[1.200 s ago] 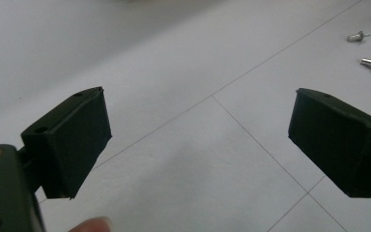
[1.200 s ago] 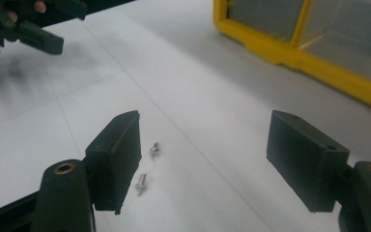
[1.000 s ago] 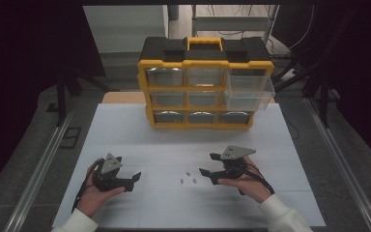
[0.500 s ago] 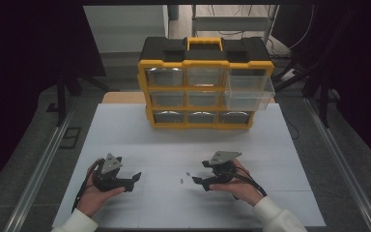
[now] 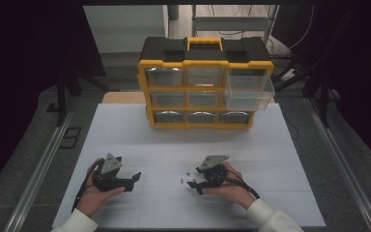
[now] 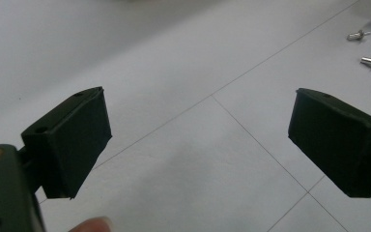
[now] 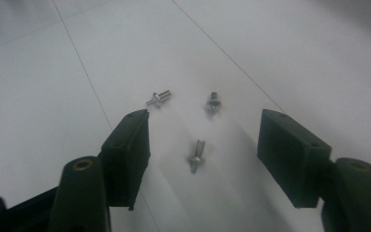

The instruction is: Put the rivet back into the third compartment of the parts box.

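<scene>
Screws, three small ones point(image 7: 196, 155), lie loose near the table's point(image 5: 125, 130) front edge, none collected yet, one between the closing right gripper's point(image 7: 203, 150) parted jaws; left gripper point(image 6: 198, 140) idles wide open.

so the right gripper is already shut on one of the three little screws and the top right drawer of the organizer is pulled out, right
Not quite. The right gripper is open: in the right gripper view its jaws have just been closing, but the nearest screw lies loose on the white table between them, touching neither pad. There are three screws, and the top right drawer of the yellow organizer is pulled out.
</scene>
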`<state>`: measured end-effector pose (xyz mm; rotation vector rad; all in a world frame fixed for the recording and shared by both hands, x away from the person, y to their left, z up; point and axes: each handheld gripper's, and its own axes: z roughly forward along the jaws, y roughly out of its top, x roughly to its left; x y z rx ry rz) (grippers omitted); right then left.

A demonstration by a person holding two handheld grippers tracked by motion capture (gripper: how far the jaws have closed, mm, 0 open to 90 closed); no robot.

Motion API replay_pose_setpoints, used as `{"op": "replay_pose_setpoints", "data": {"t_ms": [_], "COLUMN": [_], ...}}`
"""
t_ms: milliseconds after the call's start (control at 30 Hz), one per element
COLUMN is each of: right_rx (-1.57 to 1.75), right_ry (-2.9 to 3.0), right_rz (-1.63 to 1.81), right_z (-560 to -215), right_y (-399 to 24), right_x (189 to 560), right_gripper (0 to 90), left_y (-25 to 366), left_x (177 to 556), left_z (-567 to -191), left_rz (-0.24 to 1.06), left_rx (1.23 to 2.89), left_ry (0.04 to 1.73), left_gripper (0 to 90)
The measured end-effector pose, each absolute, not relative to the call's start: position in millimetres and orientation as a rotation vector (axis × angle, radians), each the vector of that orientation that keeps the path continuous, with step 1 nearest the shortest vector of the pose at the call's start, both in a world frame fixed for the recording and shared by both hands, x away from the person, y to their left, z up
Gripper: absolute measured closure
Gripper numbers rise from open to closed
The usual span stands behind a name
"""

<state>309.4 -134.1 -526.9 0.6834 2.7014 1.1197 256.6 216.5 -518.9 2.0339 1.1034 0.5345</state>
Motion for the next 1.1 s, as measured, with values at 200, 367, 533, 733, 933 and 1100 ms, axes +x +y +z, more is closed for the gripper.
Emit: {"op": "replay_pose_setpoints", "data": {"t_ms": [200, 367, 533, 733, 933, 1100], "right_rx": [0.655, 0.628, 0.636, 0.631, 0.654, 0.662], "right_ry": [2.715, 2.701, 2.706, 2.720, 2.730, 2.710], "right_rz": [1.065, 1.041, 1.028, 1.023, 1.056, 1.119], "right_z": [-529.2, -528.7, -527.3, -526.8, -526.6, -522.6], "right_y": [-131.6, -130.7, -130.5, -130.4, -132.4, -135.1], "right_x": [307.9, 307.0, 305.5, 304.5, 306.6, 307.8], "right_gripper": [45.9, 56.8, 71.0, 82.2, 82.8, 82.8], "left_y": [216.6, 216.8, 216.6, 216.8, 217.0, 217.2], "left_x": [256.5, 256.4, 256.2, 256.1, 255.9, 256.0], "left_z": [-518.8, -518.7, -518.6, -518.4, -518.2, -518.3], "left_rz": [0.535, 0.535, 0.536, 0.538, 0.539, 0.539], "left_rx": [2.033, 2.032, 2.034, 2.032, 2.031, 2.030], "left_ry": [1.103, 1.102, 1.101, 1.101, 1.101, 1.103], "left_gripper": [8.2, 8.3, 8.3, 8.3, 8.3, 8.3]}}
